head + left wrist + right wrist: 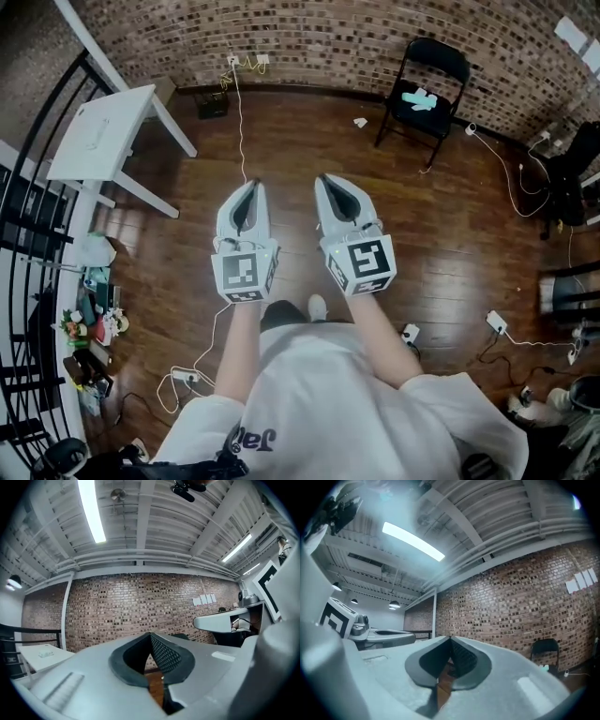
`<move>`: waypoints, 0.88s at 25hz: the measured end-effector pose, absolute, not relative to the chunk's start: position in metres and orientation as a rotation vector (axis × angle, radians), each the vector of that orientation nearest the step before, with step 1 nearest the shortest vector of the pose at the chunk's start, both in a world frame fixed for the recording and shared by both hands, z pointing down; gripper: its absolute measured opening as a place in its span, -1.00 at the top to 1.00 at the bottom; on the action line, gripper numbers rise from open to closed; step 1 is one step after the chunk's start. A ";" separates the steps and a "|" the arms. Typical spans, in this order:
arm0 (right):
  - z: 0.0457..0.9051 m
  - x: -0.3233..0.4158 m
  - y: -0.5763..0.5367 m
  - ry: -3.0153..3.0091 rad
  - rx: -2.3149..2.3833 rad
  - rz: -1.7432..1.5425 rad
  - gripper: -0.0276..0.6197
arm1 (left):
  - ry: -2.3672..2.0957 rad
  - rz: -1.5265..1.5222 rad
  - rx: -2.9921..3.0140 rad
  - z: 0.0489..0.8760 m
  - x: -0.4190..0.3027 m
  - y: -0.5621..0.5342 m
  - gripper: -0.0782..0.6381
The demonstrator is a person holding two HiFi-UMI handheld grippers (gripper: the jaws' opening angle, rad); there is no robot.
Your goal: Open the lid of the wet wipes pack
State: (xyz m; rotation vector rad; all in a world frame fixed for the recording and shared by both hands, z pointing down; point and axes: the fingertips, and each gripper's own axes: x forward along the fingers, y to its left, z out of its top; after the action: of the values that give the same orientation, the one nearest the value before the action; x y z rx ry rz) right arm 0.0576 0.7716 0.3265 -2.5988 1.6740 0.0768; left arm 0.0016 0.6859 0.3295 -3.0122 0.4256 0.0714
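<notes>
Plainly, both the left gripper [251,187] and right gripper [328,180] are pressed together, pinching nothing.

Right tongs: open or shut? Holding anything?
Shut, empty. In the right gripper view the right tongs have their tips together, with only wood floor showing in the gap below them.

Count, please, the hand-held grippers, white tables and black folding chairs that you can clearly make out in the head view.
Hand-held grippers: 2, the left hand-held gripper and the right hand-held gripper
White table: 1
Black folding chair: 1
Total: 4
</notes>
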 end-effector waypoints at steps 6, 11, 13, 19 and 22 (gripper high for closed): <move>0.350 0.098 0.758 1.684 -2.583 -0.031 0.94 | 0.428 -0.029 -3.036 0.351 0.048 0.672 0.74; 0.375 0.149 0.734 1.669 -2.597 -0.087 0.94 | 0.424 -0.065 -3.061 0.374 0.102 0.644 0.74; 0.388 0.172 0.724 1.683 -2.605 -0.103 0.94 | 0.455 -0.060 -3.079 0.384 0.127 0.627 0.74; 0.383 0.269 0.655 1.844 -2.601 -0.086 0.94 | 0.566 0.020 -3.113 0.385 0.234 0.555 0.74; 0.359 0.340 0.604 1.959 -2.559 -0.065 0.94 | 0.672 0.033 -3.092 0.366 0.295 0.515 0.74</move>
State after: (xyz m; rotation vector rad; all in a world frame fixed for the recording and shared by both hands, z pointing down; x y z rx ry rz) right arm 0.3405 0.6037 0.3587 -2.5594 1.9589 -0.0654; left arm 0.2954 0.5154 0.3663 -3.0917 0.6716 0.0328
